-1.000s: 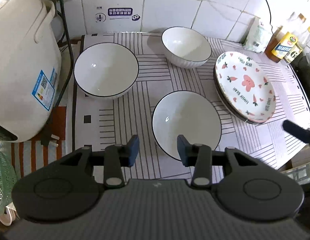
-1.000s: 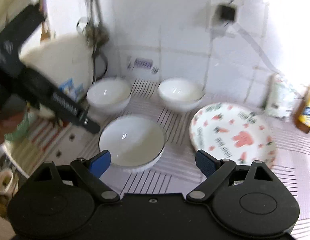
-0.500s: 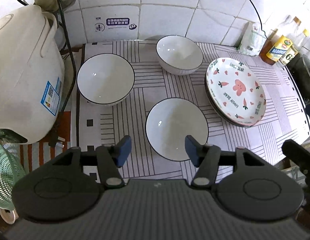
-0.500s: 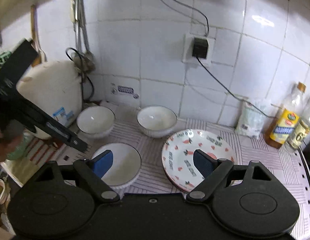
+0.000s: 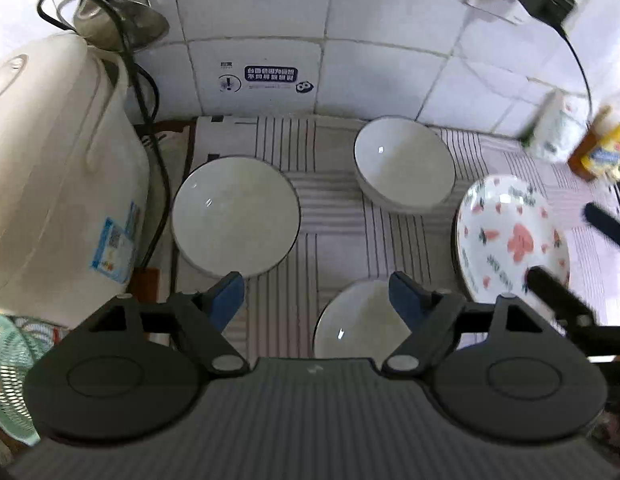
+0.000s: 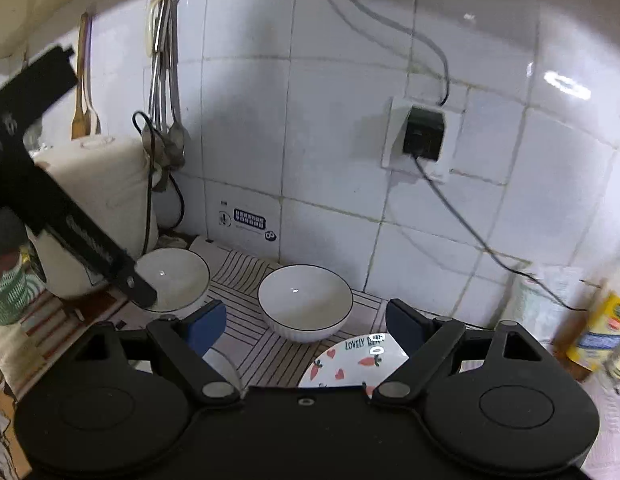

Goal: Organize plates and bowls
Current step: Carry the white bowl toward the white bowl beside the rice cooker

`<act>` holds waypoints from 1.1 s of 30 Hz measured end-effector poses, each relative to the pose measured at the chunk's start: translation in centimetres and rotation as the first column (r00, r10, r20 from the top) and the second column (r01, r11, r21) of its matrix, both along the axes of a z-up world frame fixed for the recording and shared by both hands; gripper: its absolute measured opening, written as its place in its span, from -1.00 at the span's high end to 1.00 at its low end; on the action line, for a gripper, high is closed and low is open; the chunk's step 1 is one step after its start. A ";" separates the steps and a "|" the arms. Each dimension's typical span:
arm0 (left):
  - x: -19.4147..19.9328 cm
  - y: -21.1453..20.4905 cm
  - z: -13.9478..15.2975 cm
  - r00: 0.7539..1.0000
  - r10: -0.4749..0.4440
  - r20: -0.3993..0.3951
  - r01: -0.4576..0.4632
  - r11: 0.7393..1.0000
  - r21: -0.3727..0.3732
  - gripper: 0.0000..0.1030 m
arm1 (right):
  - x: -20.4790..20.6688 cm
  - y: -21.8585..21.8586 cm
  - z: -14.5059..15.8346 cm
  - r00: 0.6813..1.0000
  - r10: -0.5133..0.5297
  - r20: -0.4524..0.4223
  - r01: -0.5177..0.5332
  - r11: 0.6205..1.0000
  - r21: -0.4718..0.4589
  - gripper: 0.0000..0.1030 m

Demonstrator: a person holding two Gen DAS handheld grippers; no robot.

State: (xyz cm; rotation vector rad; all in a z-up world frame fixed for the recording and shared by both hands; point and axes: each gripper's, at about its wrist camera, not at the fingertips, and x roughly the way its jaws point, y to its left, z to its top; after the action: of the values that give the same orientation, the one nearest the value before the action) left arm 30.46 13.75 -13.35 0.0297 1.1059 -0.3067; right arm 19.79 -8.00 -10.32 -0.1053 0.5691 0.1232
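A big cream rice cooker (image 5: 57, 176) takes up the left end of the counter, its black cord (image 5: 149, 152) trailing down beside it against the white tiled wall (image 5: 370, 40). Spread over the worktop is a striped mat (image 5: 330, 208), and everything to be sorted sits on it.

The patterned plate (image 5: 510, 236), white with carrots, hearts and a pink rabbit, lies at the right side of the mat (a dark rim under its edge suggests another plate beneath, though I cannot be sure). Three white bowls with thin dark rims stand apart from one another: the left bowl (image 5: 235, 216) close to the cooker, the back bowl (image 5: 404, 164) near the wall, and the near bowl (image 5: 358, 324) at the front, partly hidden by the left gripper (image 5: 316, 296).

That left gripper hangs above the mat, angled steeply down; its jaws have just been opening and stand wide with only air between the blue pads, nothing touched. The right gripper (image 6: 305, 320) hangs over the front right of the mat, jaws spread wide and empty, with the back bowl and the plate's edge seen between them.

At the far right stand a white packet (image 5: 554, 128) and a yellow-labelled bottle (image 5: 602, 152). A green basket (image 5: 9, 368) pokes in at the lower left.
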 end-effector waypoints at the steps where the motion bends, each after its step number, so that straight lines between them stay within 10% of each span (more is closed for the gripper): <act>1: 0.7 -0.2 -0.3 1.000 0.015 -0.005 -0.015 1.000 -0.018 -0.54 | 1.1 -0.6 -0.6 1.000 0.011 -0.012 -0.011 1.000 0.020 -0.73; 16: 8.1 -6.6 -6.2 0.999 0.043 0.026 -0.042 0.998 -0.037 -0.23 | 12.6 -3.4 -8.6 0.989 0.029 -0.146 -0.016 0.996 0.087 -0.21; 26: 10.1 -8.3 -8.8 0.999 0.027 -0.021 -0.027 0.999 -0.028 0.71 | 15.8 -6.0 -10.3 0.967 0.033 -0.254 0.021 0.978 0.207 0.33; 33: 10.1 -9.1 -9.0 1.000 0.018 -0.025 -0.018 1.000 -0.009 0.78 | 16.7 -6.0 -11.7 0.962 0.022 -0.271 0.030 0.982 0.186 0.55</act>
State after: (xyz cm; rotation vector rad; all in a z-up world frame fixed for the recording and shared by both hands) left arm 40.57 4.65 -22.31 0.0076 1.1286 -0.2964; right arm 36.51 -14.01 -22.00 0.0999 0.8296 0.1887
